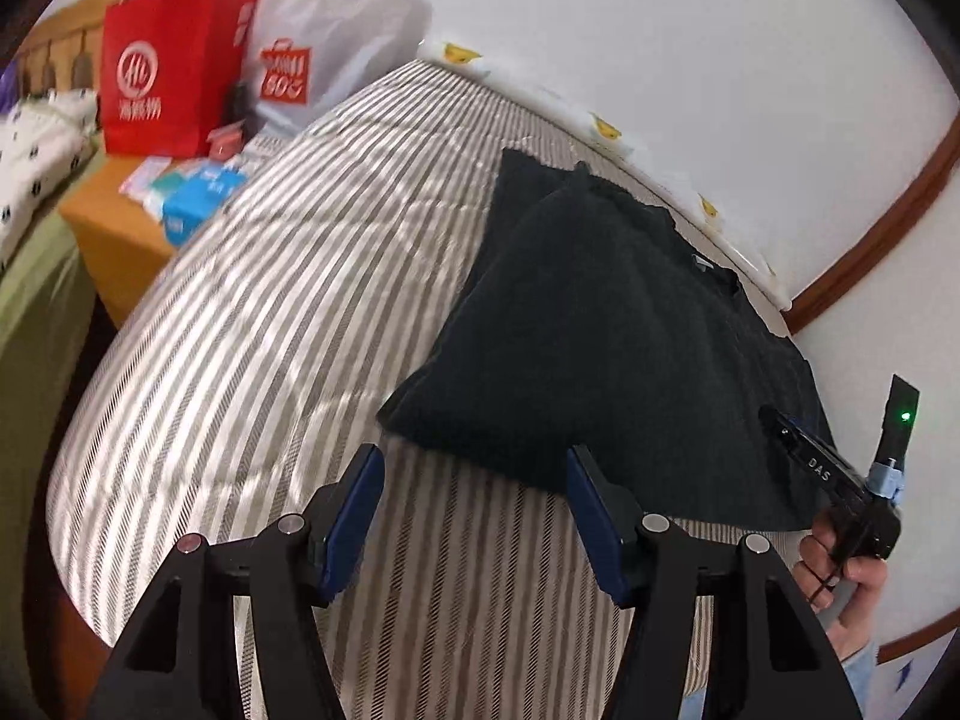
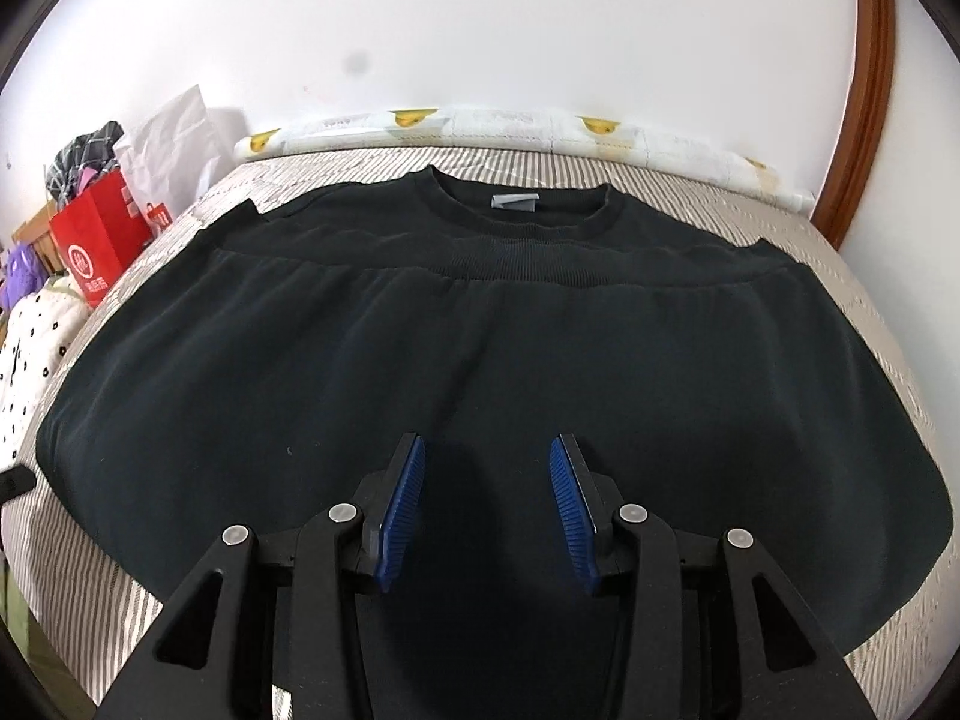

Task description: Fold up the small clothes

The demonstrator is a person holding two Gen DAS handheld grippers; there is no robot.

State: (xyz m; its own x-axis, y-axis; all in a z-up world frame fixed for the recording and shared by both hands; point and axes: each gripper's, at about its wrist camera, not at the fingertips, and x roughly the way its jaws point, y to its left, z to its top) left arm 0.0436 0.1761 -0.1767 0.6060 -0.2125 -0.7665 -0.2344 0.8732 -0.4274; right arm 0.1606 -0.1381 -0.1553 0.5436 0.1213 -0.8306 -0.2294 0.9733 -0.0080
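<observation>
A black sweatshirt (image 2: 480, 348) lies flat on the striped bed, folded in half so its ribbed hem lies just below the collar and grey label (image 2: 513, 202). It also shows in the left wrist view (image 1: 600, 324) at the right. My left gripper (image 1: 474, 462) is open and empty, above the striped sheet at the garment's near left edge. My right gripper (image 2: 487, 450) is open and empty, hovering over the near middle of the folded garment. The right gripper's body (image 1: 840, 480), held by a hand, shows at the right edge of the left wrist view.
The striped bed sheet (image 1: 270, 330) covers the mattress. A red paper bag (image 1: 174, 72) and white bags (image 1: 342, 24) stand on an orange table (image 1: 114, 228) with small packets at the far left. A white wall (image 2: 480, 30) and duck-print padding (image 2: 420, 120) border the bed's far edge.
</observation>
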